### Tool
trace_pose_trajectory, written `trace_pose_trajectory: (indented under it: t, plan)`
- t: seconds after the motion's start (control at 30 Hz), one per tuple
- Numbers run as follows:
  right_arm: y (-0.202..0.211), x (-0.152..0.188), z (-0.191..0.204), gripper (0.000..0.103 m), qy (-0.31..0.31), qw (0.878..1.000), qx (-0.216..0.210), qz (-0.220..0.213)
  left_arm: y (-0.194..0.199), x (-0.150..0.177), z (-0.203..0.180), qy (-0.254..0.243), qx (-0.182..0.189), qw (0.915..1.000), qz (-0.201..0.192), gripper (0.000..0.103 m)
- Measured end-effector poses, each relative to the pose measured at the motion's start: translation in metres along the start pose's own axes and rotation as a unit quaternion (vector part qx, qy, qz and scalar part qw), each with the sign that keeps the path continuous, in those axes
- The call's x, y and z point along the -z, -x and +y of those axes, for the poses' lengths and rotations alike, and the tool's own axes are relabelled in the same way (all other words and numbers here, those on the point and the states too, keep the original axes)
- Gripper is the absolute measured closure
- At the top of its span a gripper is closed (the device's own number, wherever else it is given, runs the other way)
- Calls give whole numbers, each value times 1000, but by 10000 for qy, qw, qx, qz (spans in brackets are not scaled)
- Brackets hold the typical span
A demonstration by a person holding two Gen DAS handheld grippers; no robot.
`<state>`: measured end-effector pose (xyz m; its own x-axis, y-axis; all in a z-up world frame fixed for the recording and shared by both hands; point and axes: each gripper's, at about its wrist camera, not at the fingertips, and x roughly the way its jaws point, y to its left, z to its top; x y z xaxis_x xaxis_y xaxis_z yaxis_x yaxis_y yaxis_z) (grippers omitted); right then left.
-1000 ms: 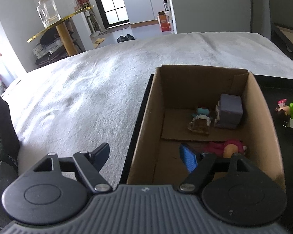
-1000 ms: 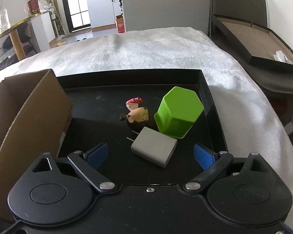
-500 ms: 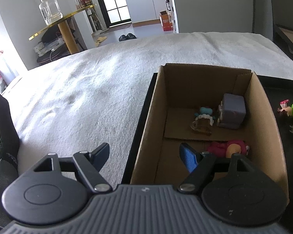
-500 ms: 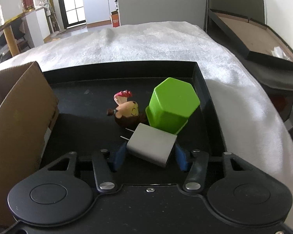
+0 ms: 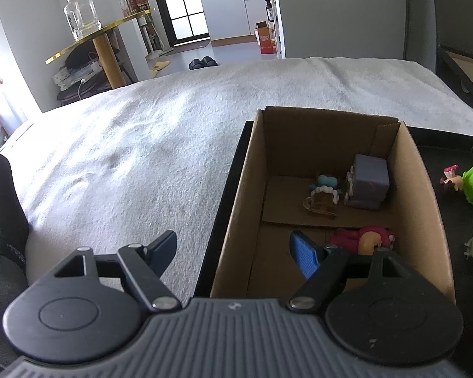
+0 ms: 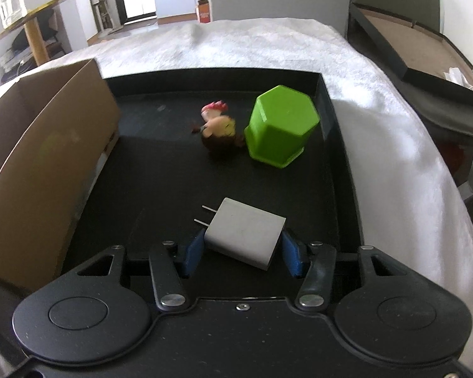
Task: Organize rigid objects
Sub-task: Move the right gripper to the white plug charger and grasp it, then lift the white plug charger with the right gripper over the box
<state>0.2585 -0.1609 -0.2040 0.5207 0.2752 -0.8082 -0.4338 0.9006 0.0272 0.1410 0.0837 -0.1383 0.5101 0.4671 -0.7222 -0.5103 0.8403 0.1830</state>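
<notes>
My right gripper (image 6: 242,252) clamped on white charger (image 6: 244,233) above black tray (image 6: 337,157); left gripper (image 5: 233,252) apart, empty. Cardboard box (image 5: 236,208) already holds several toys; figurine (image 6: 219,129), green cup (image 6: 280,126) still left in tray.

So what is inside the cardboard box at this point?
Inside the cardboard box: a grey-purple block by the far right wall, a small teal-haired figure beside it, and a pink toy nearer. The left gripper hides the box's near end.
</notes>
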Motion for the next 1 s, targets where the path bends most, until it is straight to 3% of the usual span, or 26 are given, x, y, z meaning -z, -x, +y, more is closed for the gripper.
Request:
trace_pose_trajectory:
  t: [0.4, 0.43, 0.5, 0.67, 1.0]
  plan:
    - [7, 5, -2, 47, -167, 9992, 259, 259, 1, 0, 2, 16, 24, 10000, -5, 26]
    - [7, 5, -2, 45, -176, 9991, 263, 276, 1, 1, 1, 14, 22, 10000, -7, 26]
    - [6, 5, -3, 31, -193, 9989, 292, 318, 1, 0, 2, 20, 20, 10000, -7, 26]
    - [2, 2, -2, 20, -279, 9992, 194, 225, -1, 1, 2, 73, 10, 10000, 27, 26]
    - [-9, -4, 8, 22, -273, 9991, 303, 143, -7, 3, 2, 38, 26, 9999, 146, 26]
